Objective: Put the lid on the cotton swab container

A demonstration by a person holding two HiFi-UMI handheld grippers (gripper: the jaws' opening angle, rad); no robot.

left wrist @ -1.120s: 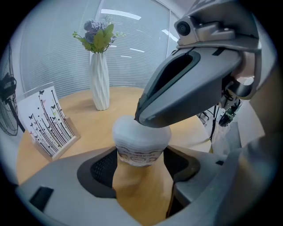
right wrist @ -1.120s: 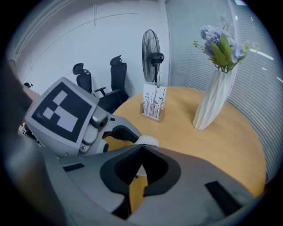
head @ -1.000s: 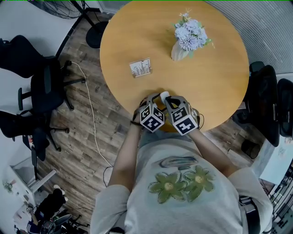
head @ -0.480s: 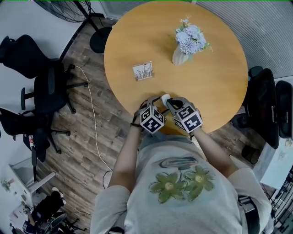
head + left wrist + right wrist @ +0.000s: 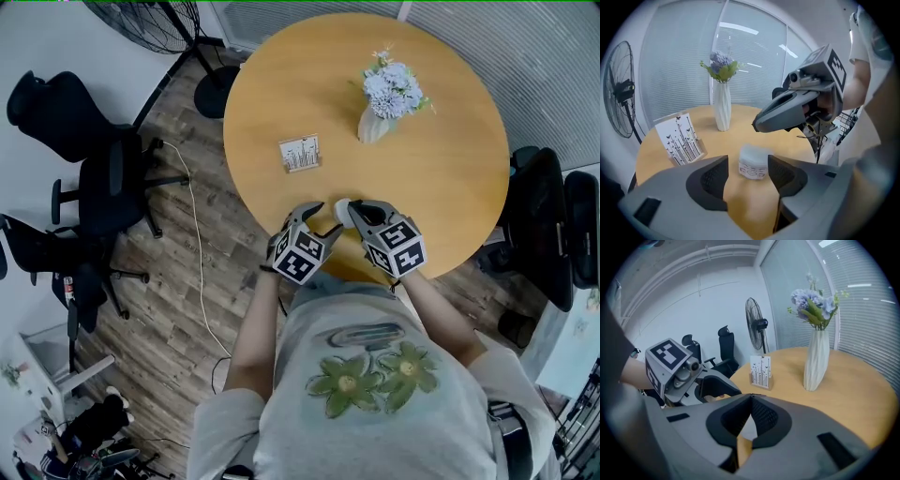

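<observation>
Nearest, at the bench's (image 5: pixel 740 123) front edge: left gripper (image 5: pixel 319 221), fingers spread wide, touching nothing. Just past those tips and in line with the gap, standing on the wood: cotton swab container (image 5: pixel 753 165), small and white, seemingly topped by a frosted lid (image 5: pixel 753 152). Above it and apart: right gripper (image 5: pixel 758 124), fingers pressed together at the tips, gripping nothing. Farther back, left: card stand (image 5: pixel 679 138) printed with thin stems. Beyond: white vase (image 5: pixel 722 110) of pale purple flowers (image 5: pixel 721 65). Off the bench: standing fan (image 5: pixel 621 98).
</observation>
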